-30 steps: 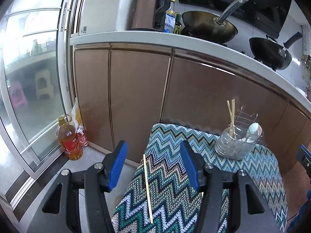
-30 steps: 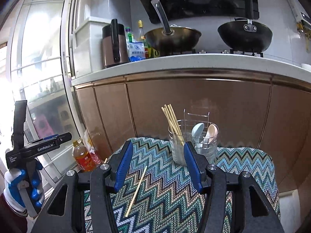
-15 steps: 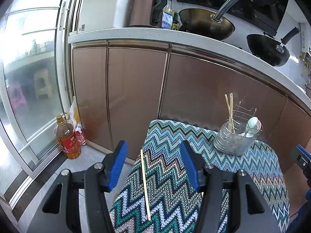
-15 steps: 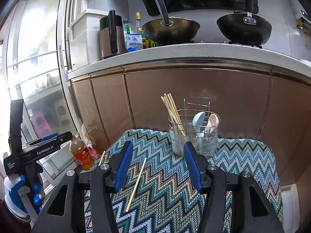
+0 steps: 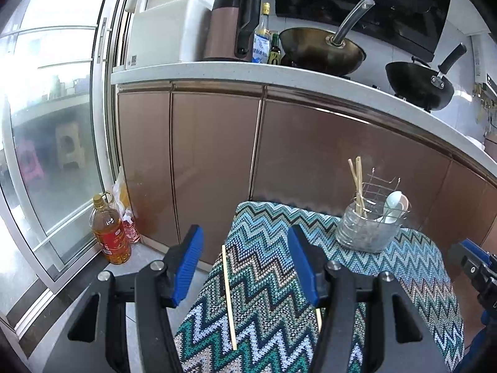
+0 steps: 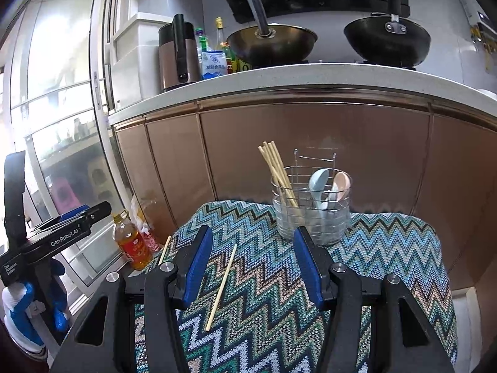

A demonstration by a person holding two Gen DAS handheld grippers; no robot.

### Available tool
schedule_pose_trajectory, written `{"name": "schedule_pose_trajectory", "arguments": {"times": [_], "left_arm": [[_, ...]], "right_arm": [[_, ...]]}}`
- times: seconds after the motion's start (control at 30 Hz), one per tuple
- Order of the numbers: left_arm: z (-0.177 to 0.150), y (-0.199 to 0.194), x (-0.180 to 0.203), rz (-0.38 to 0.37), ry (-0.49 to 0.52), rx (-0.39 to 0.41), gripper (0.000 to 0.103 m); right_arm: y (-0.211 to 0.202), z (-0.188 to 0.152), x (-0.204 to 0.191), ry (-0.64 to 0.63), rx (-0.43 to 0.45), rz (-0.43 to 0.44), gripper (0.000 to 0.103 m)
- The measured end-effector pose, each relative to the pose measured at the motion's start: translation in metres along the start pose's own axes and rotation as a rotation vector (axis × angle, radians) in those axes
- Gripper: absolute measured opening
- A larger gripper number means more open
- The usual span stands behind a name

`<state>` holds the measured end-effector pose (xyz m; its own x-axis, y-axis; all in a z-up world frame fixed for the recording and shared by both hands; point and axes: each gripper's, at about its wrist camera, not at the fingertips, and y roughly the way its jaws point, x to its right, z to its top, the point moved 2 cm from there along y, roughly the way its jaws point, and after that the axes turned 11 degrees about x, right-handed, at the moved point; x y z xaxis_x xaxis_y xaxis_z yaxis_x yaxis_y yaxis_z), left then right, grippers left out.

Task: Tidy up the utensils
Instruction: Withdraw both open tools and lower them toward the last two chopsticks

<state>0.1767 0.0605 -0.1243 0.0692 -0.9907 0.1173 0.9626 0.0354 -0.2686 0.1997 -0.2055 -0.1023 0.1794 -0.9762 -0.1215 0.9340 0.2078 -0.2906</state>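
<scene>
Both the left hand-held gripper (image 5: 245, 267) and the right hand-held gripper (image 6: 253, 264) are spread wide and hold nothing. Two loose chopsticks lie on the zigzag cloth (image 6: 372, 248) over the tabletop: one chopstick (image 6: 221, 287) mid-cloth, another chopstick (image 6: 164, 250) at its left edge. The wire utensil holder (image 6: 312, 214) near the far edge contains chopsticks and two spoons.

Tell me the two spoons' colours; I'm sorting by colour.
One spoon is pale blue, the other pale pink; right wrist view shows them best.

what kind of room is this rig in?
Almost certainly a home kitchen: two woks on a stove, oil bottles on the counter, and a wire utensil holder with chopsticks and spoons.
</scene>
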Motion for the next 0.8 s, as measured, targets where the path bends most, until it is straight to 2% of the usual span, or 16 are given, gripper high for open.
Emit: {"name": "schedule_pose_trajectory", "arguments": {"times": [0.13, 0.43, 0.6, 0.8], "left_arm": [[0.003, -0.011, 0.005, -0.002, -0.008, 0.026, 0.054], [0.013, -0.044, 0.038, -0.051, 0.079, 0.083, 0.054], [0.014, -0.050, 0.052, -0.060, 0.137, 0.042, 0.054], [0.010, -0.051, 0.055, -0.067, 0.158, 0.008, 0.054]], "right_arm": [[-0.008, 0.001, 0.001, -0.021, 0.012, -0.040, 0.054], [-0.034, -0.001, -0.001, -0.076, 0.050, -0.117, 0.059], [-0.051, 0.002, 0.001, -0.083, 0.078, -0.122, 0.060], [-0.063, 0.007, 0.004, -0.083, 0.099, -0.135, 0.060]]}}
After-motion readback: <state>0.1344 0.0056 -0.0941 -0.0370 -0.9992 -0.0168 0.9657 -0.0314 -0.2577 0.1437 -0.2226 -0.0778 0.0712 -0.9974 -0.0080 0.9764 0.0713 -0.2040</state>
